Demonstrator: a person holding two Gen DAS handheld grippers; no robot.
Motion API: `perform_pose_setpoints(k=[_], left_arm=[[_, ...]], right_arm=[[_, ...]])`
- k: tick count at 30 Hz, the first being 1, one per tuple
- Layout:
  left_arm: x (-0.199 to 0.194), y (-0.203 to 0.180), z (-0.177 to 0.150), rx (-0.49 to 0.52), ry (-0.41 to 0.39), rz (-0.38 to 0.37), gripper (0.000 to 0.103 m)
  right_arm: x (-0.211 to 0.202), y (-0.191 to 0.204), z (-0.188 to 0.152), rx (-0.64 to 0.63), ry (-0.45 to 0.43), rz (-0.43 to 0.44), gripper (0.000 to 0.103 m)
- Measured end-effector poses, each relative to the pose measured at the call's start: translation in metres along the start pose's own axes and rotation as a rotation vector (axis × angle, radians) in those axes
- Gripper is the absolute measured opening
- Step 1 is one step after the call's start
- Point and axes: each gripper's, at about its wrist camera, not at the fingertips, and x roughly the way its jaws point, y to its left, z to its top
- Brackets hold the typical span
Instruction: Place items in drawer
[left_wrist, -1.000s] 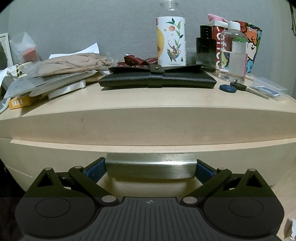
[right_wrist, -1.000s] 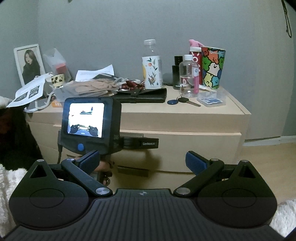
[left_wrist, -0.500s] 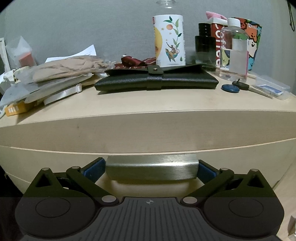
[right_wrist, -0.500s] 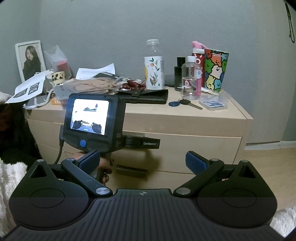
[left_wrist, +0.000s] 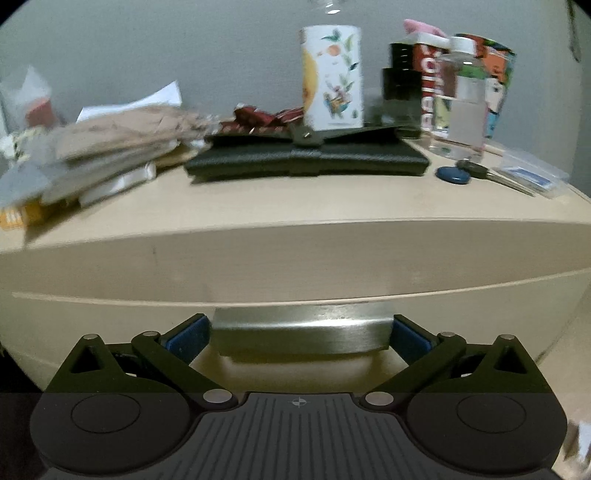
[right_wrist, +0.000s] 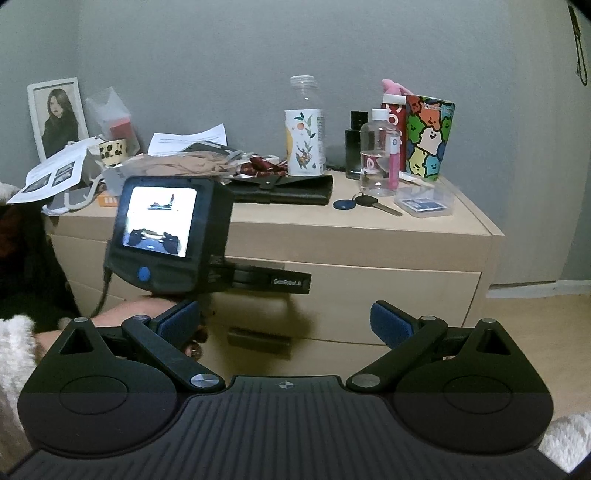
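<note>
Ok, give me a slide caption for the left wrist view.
Left gripper straddles the top drawer's metal handle, with a black wallet and bottles on the dresser top.

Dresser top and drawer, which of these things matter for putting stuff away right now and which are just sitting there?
In play:
left tongs, either side of the drawer handle
top drawer
right tongs, open and empty

Just sitting there:
wallet
key
bottles
papers
photo frame

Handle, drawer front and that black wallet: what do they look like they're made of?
Handle: brushed metal by its streaky silver sheen. Drawer front: pale wood laminate, matte, faint grain; could be veneer. Wallet: black leather or faux leather, pebbled, with a snap tab.
</note>
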Motion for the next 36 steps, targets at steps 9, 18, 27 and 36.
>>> perform_pose_setpoints(k=[9,18,27,36], left_arm=[[-0.047,0.038,0.002,-0.06,-0.054,0.049,0.103],[-0.097,0.084,-0.019,-0.108,-0.068,0.035,0.103],[-0.156,0.094,-0.039,-0.101,-0.138,0.026,0.103],[-0.193,0.079,-0.07,-0.037,-0.205,-0.003,0.103]], right_arm=[[0.002,-0.002,-0.002,0.019,0.01,-0.001,0.102],[0.002,0.003,-0.009,0.005,0.017,-0.017,0.102],[-0.004,0.01,-0.014,0.009,-0.005,-0.024,0.102],[-0.013,0.005,-0.016,0.037,-0.027,-0.047,0.102]])
